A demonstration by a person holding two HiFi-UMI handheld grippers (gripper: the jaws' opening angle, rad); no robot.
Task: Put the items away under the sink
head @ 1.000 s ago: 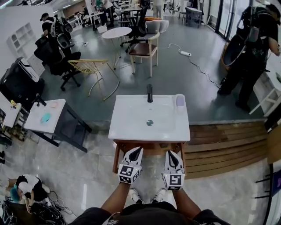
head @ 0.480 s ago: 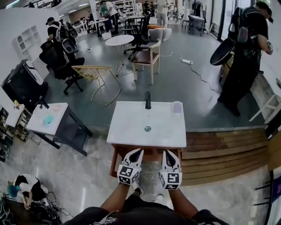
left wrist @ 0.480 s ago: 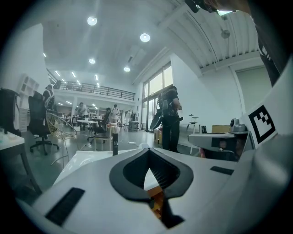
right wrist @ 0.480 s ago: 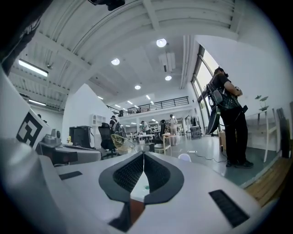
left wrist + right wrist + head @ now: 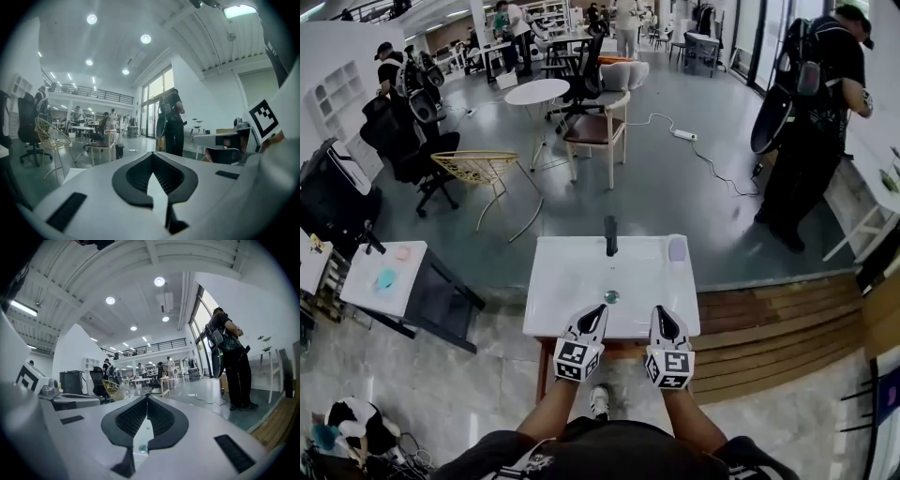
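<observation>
- left gripper [image 5: 597, 310]: held low over the near edge of the sink [image 5: 567, 272]. jaws drawn together to a point, nothing between them; only white basin shows through the slot behind the tips.
- right gripper [image 5: 660, 312]: just beside the left, same height, same heading. jaws likewise together and empty (the drain [image 5: 611, 296] peeps through the gap in the right gripper view).
- pairing: both held level and parallel, which reads as a ready stance facing the basin, no reach begun.
- pale container [image 5: 677, 247]: upright on the sink's back right corner, near the black faucet [image 5: 610, 234], well apart from both grippers. the only loose item seen on the basin, so likely the one to be stowed.
- wooden stand [image 5: 541, 367]: carries the sink. the space beneath it is hidden from above by the basin, so its contents cannot be told.
- progress, as judged: storing not yet started, and either gripper must open before taking the container.
</observation>
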